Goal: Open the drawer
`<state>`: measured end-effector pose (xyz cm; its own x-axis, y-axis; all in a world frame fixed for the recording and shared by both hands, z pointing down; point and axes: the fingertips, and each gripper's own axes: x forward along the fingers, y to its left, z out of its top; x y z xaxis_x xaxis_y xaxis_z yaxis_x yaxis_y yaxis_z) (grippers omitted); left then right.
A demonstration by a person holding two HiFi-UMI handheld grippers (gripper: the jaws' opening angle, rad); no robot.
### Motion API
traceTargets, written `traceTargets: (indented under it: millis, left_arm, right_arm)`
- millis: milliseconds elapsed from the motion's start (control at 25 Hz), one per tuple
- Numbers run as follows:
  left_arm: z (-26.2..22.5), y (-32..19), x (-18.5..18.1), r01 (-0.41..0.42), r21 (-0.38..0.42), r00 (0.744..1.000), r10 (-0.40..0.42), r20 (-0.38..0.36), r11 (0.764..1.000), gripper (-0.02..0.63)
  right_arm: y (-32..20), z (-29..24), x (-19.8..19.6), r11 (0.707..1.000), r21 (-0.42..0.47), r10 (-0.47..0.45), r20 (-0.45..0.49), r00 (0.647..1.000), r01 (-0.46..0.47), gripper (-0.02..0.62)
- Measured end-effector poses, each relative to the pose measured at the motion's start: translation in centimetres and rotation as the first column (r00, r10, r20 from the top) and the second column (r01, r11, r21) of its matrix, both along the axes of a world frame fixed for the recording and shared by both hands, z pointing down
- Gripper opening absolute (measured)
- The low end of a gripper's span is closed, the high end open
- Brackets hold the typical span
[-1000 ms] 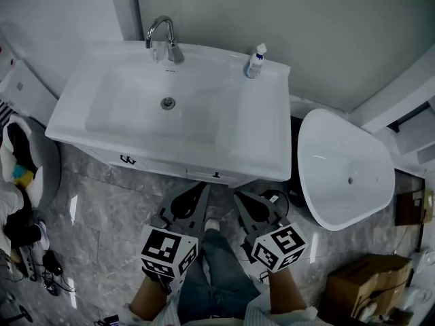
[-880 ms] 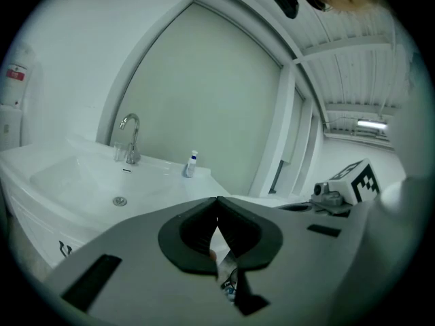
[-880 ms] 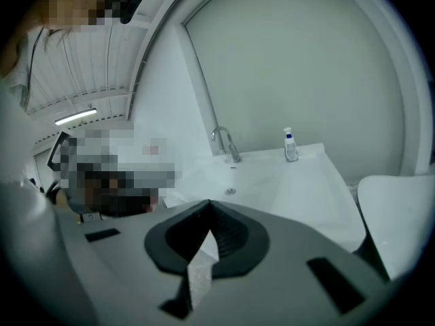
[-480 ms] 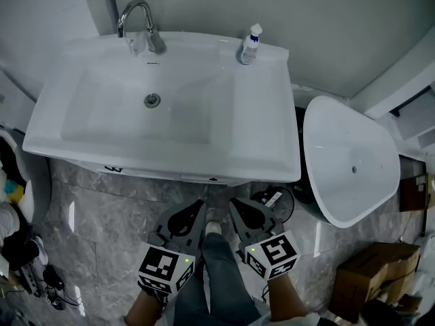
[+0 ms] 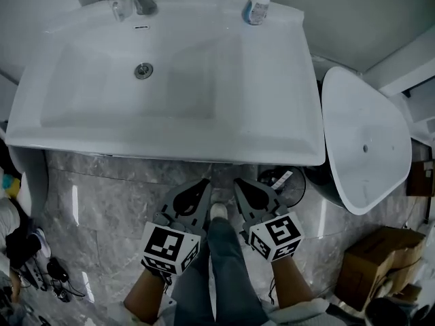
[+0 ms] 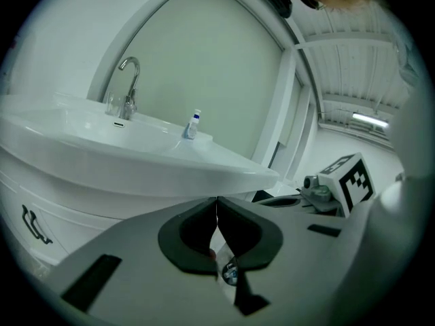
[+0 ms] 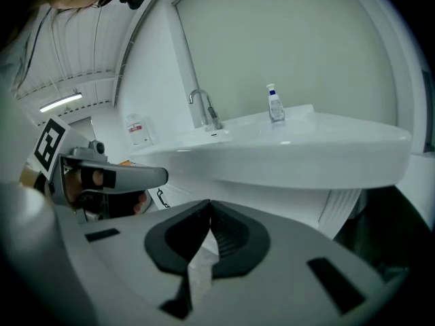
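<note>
Drawer (image 6: 61,209) sits in the white cabinet under the sink (image 5: 170,138). From the head view the basin rim hides it completely, and only the two gripper views show the front. Dark curled handle (image 6: 35,224) is on that front, off to the left of where I'm pointing. Left hand-held gripper (image 6: 217,208) is clenched, tips together, nothing in it. Right hand-held gripper (image 7: 209,208) is the same: clenched, empty. Both are low in front of the cabinet, side by side, clear of the front. Handling guess: rigid panel on slides, should come straight out with a moderate pull, not fragile. The glossy face gives no purchase, so the handle is the only sane place to hold. It looks thin and small, so jaws need releasing first, then close across its bar and pull level toward me, not down.
</note>
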<state>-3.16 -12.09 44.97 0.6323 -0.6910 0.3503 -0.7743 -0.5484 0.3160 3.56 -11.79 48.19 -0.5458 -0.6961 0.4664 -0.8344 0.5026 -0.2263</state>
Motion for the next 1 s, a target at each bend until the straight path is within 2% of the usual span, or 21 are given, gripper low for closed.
traceTargets:
  millis: [280,480,680,920,1000]
  left_arm:
    - [4.8,-1.2,0.9,-0.045,0.000,0.998,0.045,0.032,0.999,0.017]
    - [8.3,-2.0,1.6,-0.093,-0.027,0.993,0.095,0.076,0.995,0.018]
    - [11.6,-2.8,1.7,-0.133,-0.056,0.980,0.140,0.141,0.990,0.018]
    - [14.8,-3.6,1.5,-0.171,-0.071,0.958,0.183,0.222,0.983,0.023]
    - [15.7,-3.8,1.8,-0.197,-0.077,0.947,0.210,0.244,0.977,0.062]
  right_arm:
    - [-1.6,3.9,0.1,1.000,-0.001,0.029,0.006,1.000,-0.029,0.009]
    - [-2.3,6.4,0.1,1.000,0.003,0.021,-0.032,0.999,-0.021,0.009]
    - [-2.8,9.3,0.1,1.000,-0.027,0.007,-0.065,0.998,-0.008,0.011]
    - [-3.1,12.5,0.3,0.998,-0.067,-0.013,-0.136,0.991,0.004,0.053]
    - [-3.3,13.4,0.3,0.997,-0.081,-0.023,-0.155,0.988,0.011,0.064]
